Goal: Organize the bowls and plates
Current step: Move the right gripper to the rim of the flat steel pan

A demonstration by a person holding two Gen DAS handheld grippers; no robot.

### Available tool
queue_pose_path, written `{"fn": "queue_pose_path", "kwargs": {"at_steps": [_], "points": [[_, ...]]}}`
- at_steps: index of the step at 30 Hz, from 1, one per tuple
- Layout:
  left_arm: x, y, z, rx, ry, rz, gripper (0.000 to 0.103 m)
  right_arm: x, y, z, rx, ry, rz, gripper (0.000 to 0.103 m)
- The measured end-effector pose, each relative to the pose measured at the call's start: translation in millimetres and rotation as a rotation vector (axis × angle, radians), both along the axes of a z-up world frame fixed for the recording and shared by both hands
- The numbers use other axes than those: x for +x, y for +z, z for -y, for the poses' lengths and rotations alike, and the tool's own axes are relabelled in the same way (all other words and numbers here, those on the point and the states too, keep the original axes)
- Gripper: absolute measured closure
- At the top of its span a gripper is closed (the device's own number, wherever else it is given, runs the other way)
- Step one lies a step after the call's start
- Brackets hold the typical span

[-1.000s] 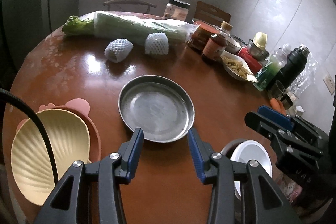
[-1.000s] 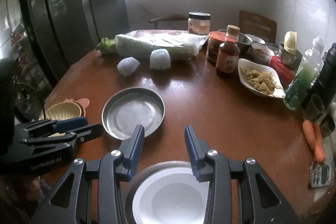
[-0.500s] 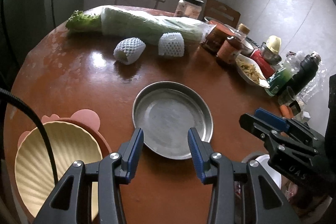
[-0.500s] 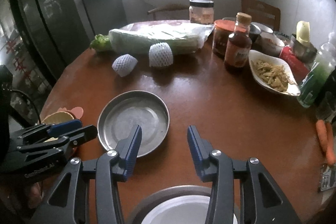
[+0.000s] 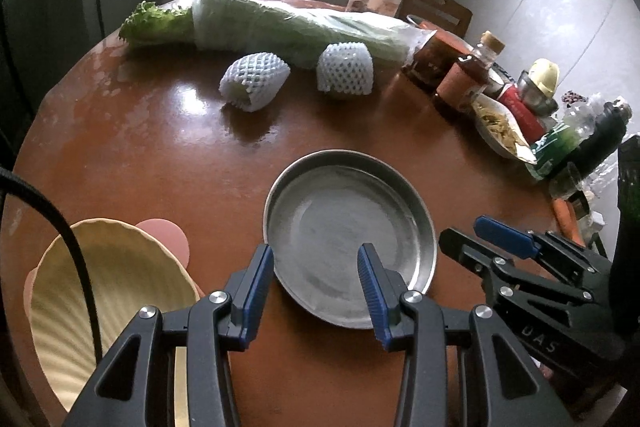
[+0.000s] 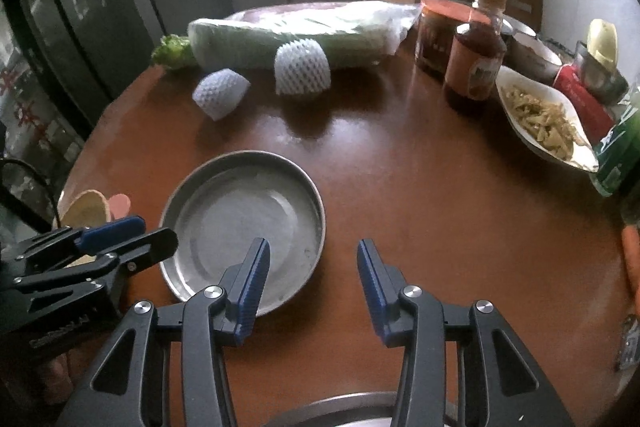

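In the left wrist view, the left gripper (image 5: 316,267) sits at the bottom centre of the frame, its blue-padded jaws parted with nothing between them. They hang over the near rim of the metal plate (image 5: 348,223), which lies on the brown round table (image 5: 160,147) just below the frame's middle; whether the pads touch the rim cannot be told. At the lower left a cream shell-shaped bowl (image 5: 100,291) rests on a pink plate (image 5: 168,235), partly behind the left finger.

In the right wrist view, the right gripper (image 6: 312,267) fills the bottom centre, jaws parted and empty. Its left pad overlaps the plate's right edge in the picture, while the right pad is over bare table. At the very bottom edge, between the gripper's arms, the rim of a grey bowl (image 6: 340,403) shows.

Each gripper appears in the other's view, at the lower right and lower left, flanking the metal plate. Along the upper part of both frames lie a wrapped cabbage (image 6: 296,35) and two foam fruit sleeves (image 6: 302,67).
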State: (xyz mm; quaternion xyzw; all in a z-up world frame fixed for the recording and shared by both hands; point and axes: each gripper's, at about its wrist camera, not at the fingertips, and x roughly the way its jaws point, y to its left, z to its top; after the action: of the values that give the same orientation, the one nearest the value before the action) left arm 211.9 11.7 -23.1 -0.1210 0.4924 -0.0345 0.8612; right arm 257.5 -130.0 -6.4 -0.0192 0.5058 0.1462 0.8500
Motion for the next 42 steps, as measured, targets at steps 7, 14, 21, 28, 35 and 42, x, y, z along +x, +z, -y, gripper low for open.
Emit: {"fn": "queue_pose_path", "kwargs": {"at_steps": [7,14,21,28,35,42], "points": [[7.6,-12.0,5.1,0.036,-0.010,-0.042,0.059,8.2,-14.1,-5.4,-0.010,0.005,-0.049,0.056],[9.7,-13.1,6.5,0.053,-0.005,-0.047,0.059,13.3,-20.8,-11.7,-0.027,0.015,-0.077,0.056],[12.4,-15.6,2.1,0.071,0.023,-0.073,0.059,15.1,-25.2,-13.4,-0.059,0.011,-0.095,0.056],[12.1,-21.4,6.1,0.064,0.002,-0.100,0.060,14.8,-31.8,-22.3,-0.061,0.053,-0.128,0.056],[11.0,-21.1,5.0,0.033,-0.001,-0.090,0.061,15.9,-33.3,-23.7,-0.030,0.066,-0.143,0.062],[2.5,-5.3,5.2,0.048,0.004,-0.027,0.061,6.9,-21.1,-24.1,-0.028,0.066,-0.087,0.062]]}}
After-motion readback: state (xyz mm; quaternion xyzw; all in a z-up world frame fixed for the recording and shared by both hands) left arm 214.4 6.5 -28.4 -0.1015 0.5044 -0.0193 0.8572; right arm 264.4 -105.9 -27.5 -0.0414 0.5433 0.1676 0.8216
